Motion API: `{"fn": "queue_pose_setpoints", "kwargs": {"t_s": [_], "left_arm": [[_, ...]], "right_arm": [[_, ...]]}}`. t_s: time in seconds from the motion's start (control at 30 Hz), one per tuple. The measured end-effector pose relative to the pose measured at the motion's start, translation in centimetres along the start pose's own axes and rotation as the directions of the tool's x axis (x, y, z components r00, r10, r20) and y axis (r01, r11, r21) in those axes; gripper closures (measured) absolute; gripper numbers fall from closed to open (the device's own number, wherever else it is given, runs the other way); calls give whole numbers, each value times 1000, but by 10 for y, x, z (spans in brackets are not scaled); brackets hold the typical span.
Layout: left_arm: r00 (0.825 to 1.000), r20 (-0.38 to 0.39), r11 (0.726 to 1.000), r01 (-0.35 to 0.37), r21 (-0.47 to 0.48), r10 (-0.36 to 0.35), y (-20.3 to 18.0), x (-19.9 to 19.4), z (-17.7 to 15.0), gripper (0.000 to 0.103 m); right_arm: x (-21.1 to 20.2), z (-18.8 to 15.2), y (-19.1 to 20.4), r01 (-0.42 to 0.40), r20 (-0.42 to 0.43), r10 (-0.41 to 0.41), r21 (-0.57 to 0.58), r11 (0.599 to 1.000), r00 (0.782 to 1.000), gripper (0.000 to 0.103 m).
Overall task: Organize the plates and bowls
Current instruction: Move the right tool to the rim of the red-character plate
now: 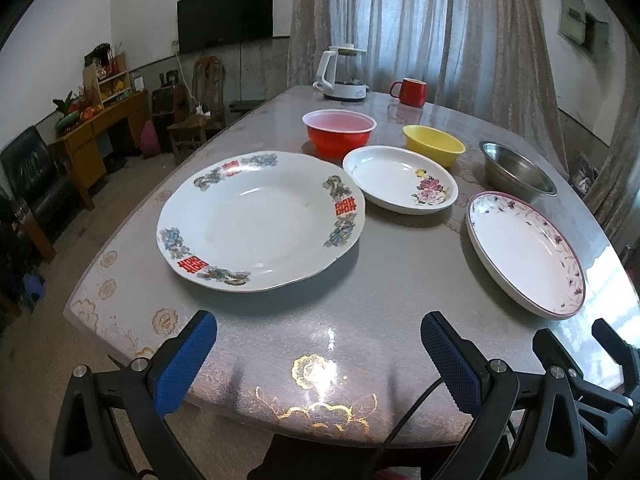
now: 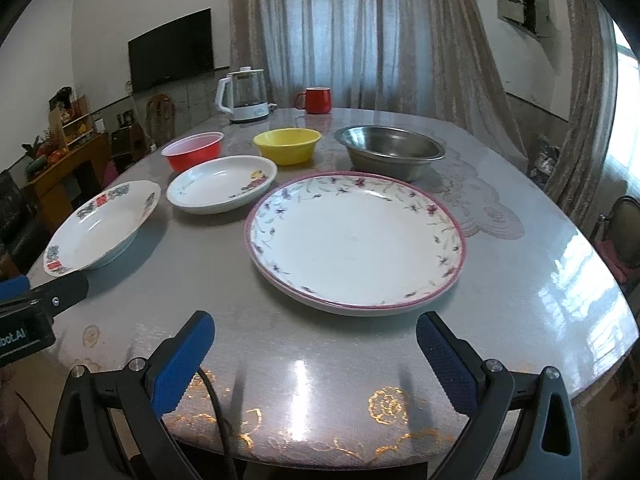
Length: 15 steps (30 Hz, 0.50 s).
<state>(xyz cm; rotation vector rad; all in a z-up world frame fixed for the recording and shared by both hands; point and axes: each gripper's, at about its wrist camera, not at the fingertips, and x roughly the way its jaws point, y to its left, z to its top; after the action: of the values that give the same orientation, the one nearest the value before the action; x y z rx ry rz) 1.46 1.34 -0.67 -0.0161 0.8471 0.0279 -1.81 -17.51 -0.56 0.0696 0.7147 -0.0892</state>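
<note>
A large white plate with red and blue motifs (image 1: pixel 260 220) (image 2: pixel 102 228) lies at the table's left. A pink-rimmed floral plate (image 1: pixel 524 252) (image 2: pixel 356 240) lies at the right. A smaller white plate with a rose (image 1: pixel 400 178) (image 2: pixel 222 188) lies between them, farther back. Behind stand a red bowl (image 1: pixel 340 132) (image 2: pixel 194 154), a yellow bowl (image 1: pixel 434 144) (image 2: pixel 288 144) and a steel bowl (image 1: pixel 516 168) (image 2: pixel 390 152). My left gripper (image 1: pixel 318 344) is open and empty before the large plate. My right gripper (image 2: pixel 314 344) is open and empty before the pink-rimmed plate.
A white kettle (image 1: pixel 342 74) (image 2: pixel 244 96) and a red mug (image 1: pixel 410 90) (image 2: pixel 316 100) stand at the table's far edge. The grey table (image 1: pixel 360 320) has a curved near edge under both grippers. Chairs and a wooden cabinet (image 1: pixel 100 120) stand left.
</note>
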Motion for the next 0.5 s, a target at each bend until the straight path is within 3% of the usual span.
{"fn": "queue_pose_setpoints", "kwargs": {"t_s": [0.13, 0.37, 0.5], "left_arm": [[1000, -14, 1000, 14, -23, -14, 7, 4, 2, 0], [992, 15, 982, 128, -136, -127, 38, 10, 7, 0], [998, 31, 984, 62, -168, -58, 52, 12, 13, 0]], "right_arm": [[1, 2, 3, -37, -2, 37, -13, 999, 999, 0], [3, 11, 5, -76, 2, 76, -44, 996, 997, 6], [5, 21, 3, -114, 0, 114, -49, 992, 993, 6]]}}
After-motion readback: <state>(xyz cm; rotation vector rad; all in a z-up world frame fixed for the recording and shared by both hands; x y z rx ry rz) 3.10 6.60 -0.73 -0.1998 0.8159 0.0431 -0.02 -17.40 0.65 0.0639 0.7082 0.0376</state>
